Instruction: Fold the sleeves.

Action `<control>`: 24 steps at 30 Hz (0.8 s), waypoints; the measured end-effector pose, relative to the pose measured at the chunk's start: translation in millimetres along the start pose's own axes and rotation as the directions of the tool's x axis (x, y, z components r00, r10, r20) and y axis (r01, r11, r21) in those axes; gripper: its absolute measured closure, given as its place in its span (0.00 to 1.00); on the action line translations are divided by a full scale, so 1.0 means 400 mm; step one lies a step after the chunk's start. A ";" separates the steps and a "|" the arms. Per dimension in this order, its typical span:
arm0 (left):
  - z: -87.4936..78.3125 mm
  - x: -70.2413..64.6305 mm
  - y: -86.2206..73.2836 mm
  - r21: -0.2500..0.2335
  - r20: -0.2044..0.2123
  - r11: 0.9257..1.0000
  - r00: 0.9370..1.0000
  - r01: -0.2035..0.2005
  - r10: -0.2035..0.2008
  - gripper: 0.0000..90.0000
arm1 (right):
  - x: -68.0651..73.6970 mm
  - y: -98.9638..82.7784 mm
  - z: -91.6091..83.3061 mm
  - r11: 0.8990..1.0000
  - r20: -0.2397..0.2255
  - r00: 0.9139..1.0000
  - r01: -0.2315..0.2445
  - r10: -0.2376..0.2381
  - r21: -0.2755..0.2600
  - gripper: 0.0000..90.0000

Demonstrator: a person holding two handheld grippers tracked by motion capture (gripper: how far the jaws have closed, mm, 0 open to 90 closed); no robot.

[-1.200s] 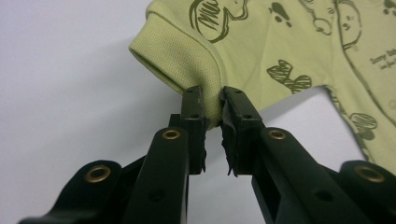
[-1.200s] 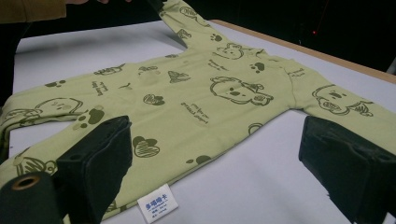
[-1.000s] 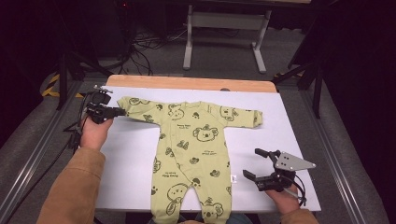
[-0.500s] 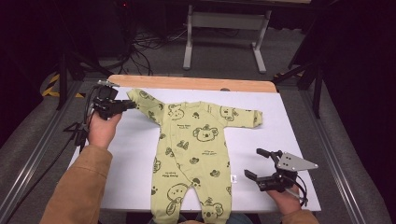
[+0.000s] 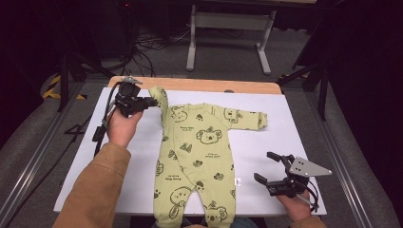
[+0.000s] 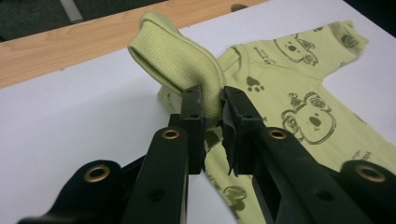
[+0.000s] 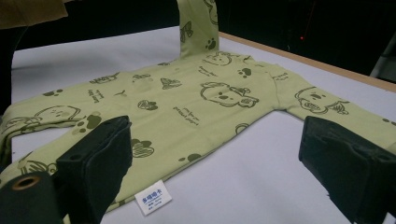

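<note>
We are gripping the cuff of the sleeve (image 6: 180, 58) with the left gripper (image 5: 151, 101), jaws clamped on the fabric in the upper left of the high view, and holding it lifted off the white board (image 5: 304, 128). The green onesie (image 5: 199, 156) is lying flat down the centre of the frame, its long axis running from the collar at the top to the feet at the bottom edge. The body is lying to the right of our left gripper, so a fold would probably carry the sleeve rightward across the chest. We are keeping the right gripper (image 5: 269, 166) at the lower right with jaws standing wide and nothing between them, beside the garment's hem and its small label (image 7: 153, 197).
</note>
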State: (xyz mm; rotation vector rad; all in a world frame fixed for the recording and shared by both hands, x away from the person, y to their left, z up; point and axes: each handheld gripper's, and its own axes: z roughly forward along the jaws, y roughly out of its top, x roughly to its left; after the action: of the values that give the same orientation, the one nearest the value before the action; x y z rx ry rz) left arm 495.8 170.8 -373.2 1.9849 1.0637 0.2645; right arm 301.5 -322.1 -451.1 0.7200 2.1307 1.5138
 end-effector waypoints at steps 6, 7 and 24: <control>0.055 -0.039 0.033 0.023 0.016 0.999 0.999 -0.032 0.032 0.88 | 0.000 -0.001 -0.020 1.000 0.006 1.000 -0.001 0.001 -0.014 0.11; 0.055 -0.039 0.033 0.023 0.016 0.999 0.999 -0.032 0.032 0.88 | 0.001 -0.001 -0.022 1.000 0.009 1.000 -0.002 0.002 -0.017 0.11; 0.170 -0.090 0.046 0.095 0.039 0.995 0.998 -0.043 0.040 0.87 | 0.008 0.003 -0.040 0.999 0.015 1.000 0.001 -0.001 -0.039 0.11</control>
State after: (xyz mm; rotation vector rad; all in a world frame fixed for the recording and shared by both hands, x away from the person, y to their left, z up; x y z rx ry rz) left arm 520.2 98.8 -394.4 2.0911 1.0293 0.2019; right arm 289.6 -331.4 -445.0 0.7143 2.0844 1.5406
